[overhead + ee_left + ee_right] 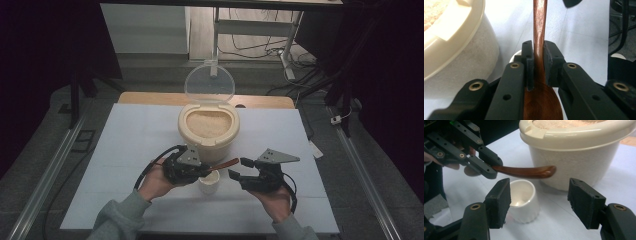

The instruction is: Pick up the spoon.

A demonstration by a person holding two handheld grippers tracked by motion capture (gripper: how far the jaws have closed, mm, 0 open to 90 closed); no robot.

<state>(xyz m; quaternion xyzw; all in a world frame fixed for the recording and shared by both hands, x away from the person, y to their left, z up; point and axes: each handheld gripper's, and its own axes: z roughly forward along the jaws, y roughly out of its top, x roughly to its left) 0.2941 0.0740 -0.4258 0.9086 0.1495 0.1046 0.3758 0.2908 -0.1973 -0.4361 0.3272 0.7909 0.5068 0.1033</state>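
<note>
A person at a white-covered bench (125, 150) holds a two-jaw gripper in each hand. The left gripper (192, 167) is clamped on a brown wooden spoon (224, 164), its jaws pressed against the neck where handle meets bowl; in the left gripper view the handle (539, 22) runs straight up from between the pads, and the spoon's bowl lies below the jaws. The spoon is held off the bench, roughly level, its handle pointing toward the right gripper (241, 169) and passing above a small white cup (209, 183) that stands upright on the bench between the two grippers. The right gripper's jaws stand well apart and grip nothing; in the right gripper view the cup (524, 201) sits just beyond its left jaw, with the spoon (524, 171) crossing above. Behind the cup stands a cream-coloured tub of rice (208, 127), its clear round lid (209, 84) hinged upright at the far rim. The grains fill the tub nearly to the brim.
</note>
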